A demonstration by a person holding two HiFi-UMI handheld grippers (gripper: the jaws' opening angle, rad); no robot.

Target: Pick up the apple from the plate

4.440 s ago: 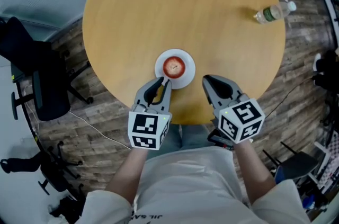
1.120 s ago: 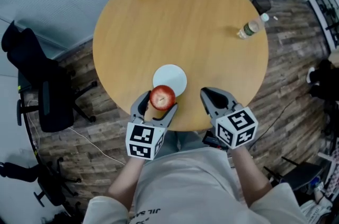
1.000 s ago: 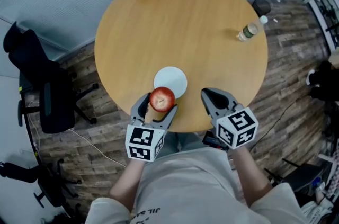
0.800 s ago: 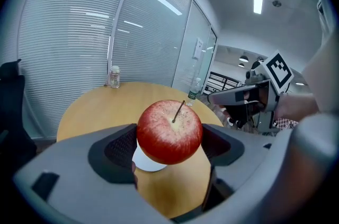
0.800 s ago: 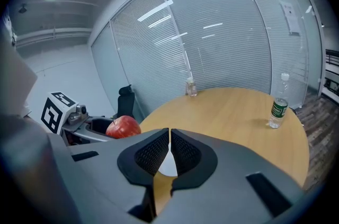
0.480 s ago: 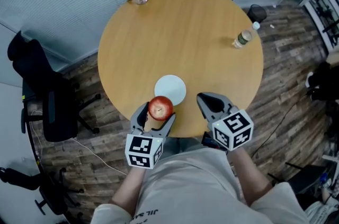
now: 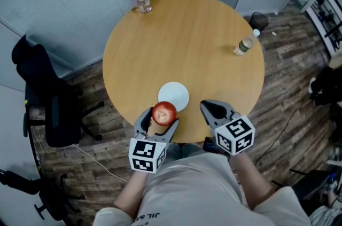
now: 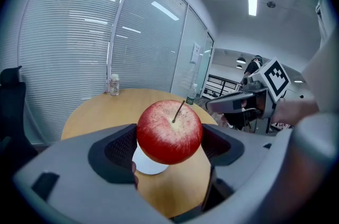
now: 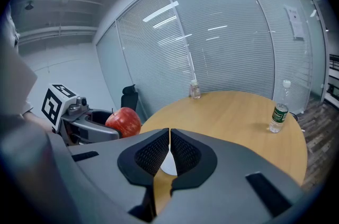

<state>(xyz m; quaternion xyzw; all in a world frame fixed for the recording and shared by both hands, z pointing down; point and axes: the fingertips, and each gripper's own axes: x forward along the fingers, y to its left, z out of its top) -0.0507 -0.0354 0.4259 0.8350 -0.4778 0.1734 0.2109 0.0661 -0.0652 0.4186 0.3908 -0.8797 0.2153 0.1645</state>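
A red apple (image 7: 164, 113) with a thin stem sits between the jaws of my left gripper (image 7: 160, 121), which is shut on it and holds it well above the table near the front edge. In the left gripper view the apple (image 8: 169, 132) fills the middle, with the white plate (image 8: 149, 163) bare below it. The white plate (image 7: 173, 96) rests on the round wooden table (image 7: 187, 43). My right gripper (image 7: 210, 109) hovers to the right of the plate, jaws shut with nothing between them. From the right gripper view the apple (image 9: 123, 122) shows at the left.
A green-labelled water bottle (image 7: 243, 45) stands at the table's right edge. A small clear bottle (image 7: 142, 1) stands at the far left edge. A black office chair (image 7: 45, 107) is on the floor to the left. Glass walls with blinds lie beyond.
Since 4.4 s ago the left gripper has closed on the apple and lifted it off the plate. In the last second both grippers rose a little with the head; the apple stays held.
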